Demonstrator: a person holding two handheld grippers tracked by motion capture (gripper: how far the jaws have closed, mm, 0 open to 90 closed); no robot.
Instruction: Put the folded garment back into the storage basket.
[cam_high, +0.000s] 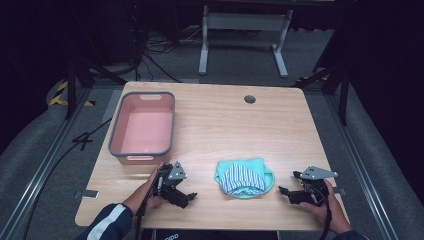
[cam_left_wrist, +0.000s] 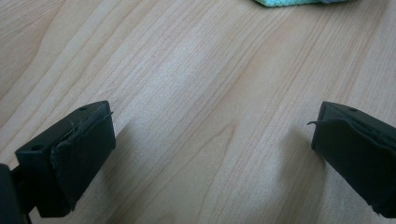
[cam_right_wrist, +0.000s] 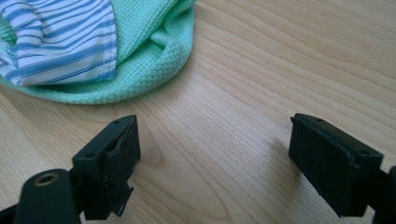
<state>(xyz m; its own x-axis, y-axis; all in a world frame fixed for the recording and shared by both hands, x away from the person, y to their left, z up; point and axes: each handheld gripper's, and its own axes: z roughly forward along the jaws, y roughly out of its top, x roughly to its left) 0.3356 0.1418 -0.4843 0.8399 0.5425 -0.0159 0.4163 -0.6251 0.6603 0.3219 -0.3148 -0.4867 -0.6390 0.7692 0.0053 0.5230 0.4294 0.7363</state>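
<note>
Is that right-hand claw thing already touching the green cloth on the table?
Apart. In the right gripper view, bare wood shows between the open right gripper and the edge of the green cloth; the high view shows the same gap.

1. A light wood desk (cam_high: 225, 125) with rounded corners has a round grommet (cam_high: 250, 99) near its far edge.
2. Grey carpet (cam_high: 30, 150) covers the floor around it.
3. A white frame (cam_high: 245, 30) stands beyond the desk.
4. Black cables (cam_high: 155, 50) lie on the floor far left.
5. The surroundings are dark.
</note>
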